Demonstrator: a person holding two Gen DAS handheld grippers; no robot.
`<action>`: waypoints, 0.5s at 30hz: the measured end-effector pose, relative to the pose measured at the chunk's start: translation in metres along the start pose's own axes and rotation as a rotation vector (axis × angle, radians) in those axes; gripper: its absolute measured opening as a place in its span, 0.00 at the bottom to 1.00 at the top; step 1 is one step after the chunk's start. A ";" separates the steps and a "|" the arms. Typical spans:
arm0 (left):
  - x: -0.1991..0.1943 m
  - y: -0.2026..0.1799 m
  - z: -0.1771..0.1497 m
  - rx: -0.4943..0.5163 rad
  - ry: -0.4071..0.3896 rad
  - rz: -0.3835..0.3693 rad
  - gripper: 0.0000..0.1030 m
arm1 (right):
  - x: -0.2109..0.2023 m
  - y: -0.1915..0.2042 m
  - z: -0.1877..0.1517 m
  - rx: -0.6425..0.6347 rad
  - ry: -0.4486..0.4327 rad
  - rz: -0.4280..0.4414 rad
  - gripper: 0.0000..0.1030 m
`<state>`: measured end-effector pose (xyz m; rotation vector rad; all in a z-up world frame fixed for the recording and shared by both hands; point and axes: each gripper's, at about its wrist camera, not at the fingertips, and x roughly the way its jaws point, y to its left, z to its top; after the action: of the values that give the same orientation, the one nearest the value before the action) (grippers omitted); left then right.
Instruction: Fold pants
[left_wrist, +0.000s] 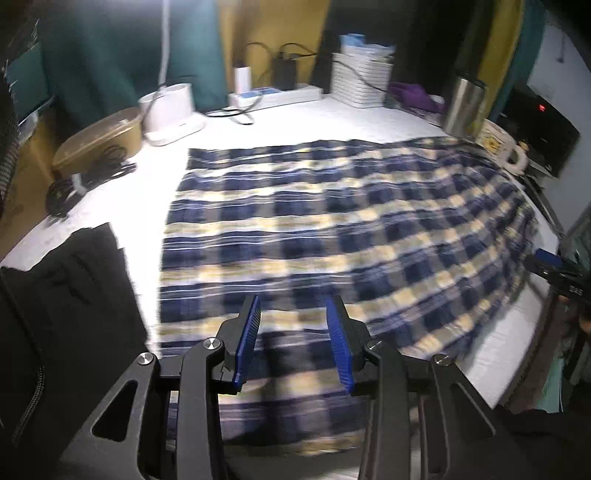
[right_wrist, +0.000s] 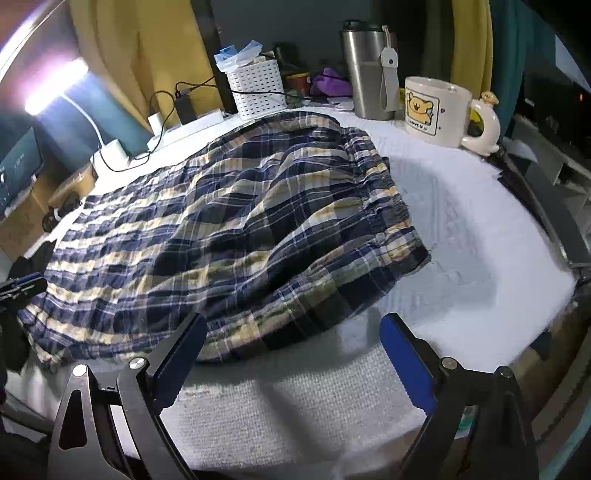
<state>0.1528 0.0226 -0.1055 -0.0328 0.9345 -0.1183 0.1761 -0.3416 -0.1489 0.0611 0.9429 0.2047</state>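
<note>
Plaid pants (left_wrist: 314, 221) in navy, cream and white lie spread on a table covered with a white towel (right_wrist: 461, 229). In the right wrist view the pants (right_wrist: 240, 229) are rumpled, with the gathered waistband toward the right. My left gripper (left_wrist: 292, 306) hovers over the near part of the pants, its blue pads apart with only cloth showing beneath them. My right gripper (right_wrist: 293, 321) stands wide open over bare towel, just off the near hem, and holds nothing. Each gripper shows at the edge of the other's view: the left gripper (right_wrist: 22, 286) and the right gripper (left_wrist: 550, 262).
A bear mug (right_wrist: 432, 110), a steel tumbler (right_wrist: 364, 70) and a white basket (right_wrist: 256, 88) line the far edge. A power strip (left_wrist: 273, 96) with cables and a brown lidded tub (left_wrist: 99, 136) sit at the back left. Black fabric (left_wrist: 55, 295) lies at the near left.
</note>
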 end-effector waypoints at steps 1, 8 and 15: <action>0.001 0.008 0.001 -0.016 0.002 0.018 0.36 | 0.002 -0.002 0.001 0.013 0.002 0.011 0.94; 0.004 0.044 0.004 -0.094 0.003 0.083 0.36 | 0.013 -0.002 0.014 0.052 -0.006 0.051 0.98; 0.014 0.063 0.004 -0.136 0.020 0.115 0.36 | 0.026 -0.003 0.032 0.083 -0.010 0.088 0.99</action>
<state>0.1694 0.0835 -0.1192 -0.1037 0.9609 0.0519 0.2171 -0.3382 -0.1512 0.1797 0.9391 0.2466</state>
